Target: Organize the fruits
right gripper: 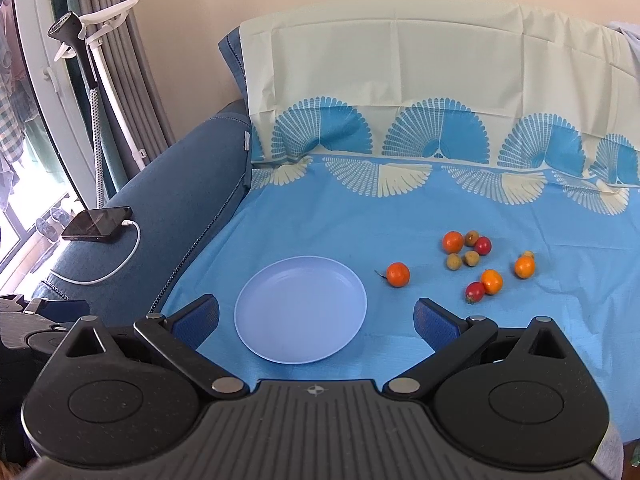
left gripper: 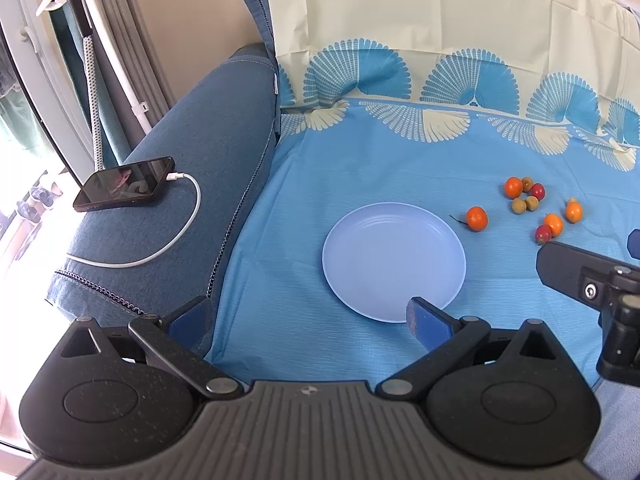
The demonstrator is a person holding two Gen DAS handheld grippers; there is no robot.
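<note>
A light blue plate (left gripper: 394,260) (right gripper: 300,310) lies empty on the blue patterned cloth (left gripper: 360,168). To its right, small fruits are scattered on the cloth: one orange fruit (left gripper: 477,218) (right gripper: 398,274) nearest the plate, then a group of orange fruits (right gripper: 453,241), red ones (right gripper: 483,245) and brownish ones (right gripper: 454,261) further right. My left gripper (left gripper: 310,320) hovers open at the plate's near-left edge, holding nothing. My right gripper (right gripper: 317,320) is open above the plate's near side, also holding nothing. It shows in the left wrist view at the right edge (left gripper: 588,246), near a red fruit (left gripper: 543,233).
A blue sofa armrest (left gripper: 192,152) rises left of the cloth, carrying a phone (left gripper: 124,184) (right gripper: 97,224) on a white charging cable (left gripper: 188,216). The cloth-covered backrest (right gripper: 400,72) stands behind. A garment steamer stand (right gripper: 96,60) and curtains are at the far left.
</note>
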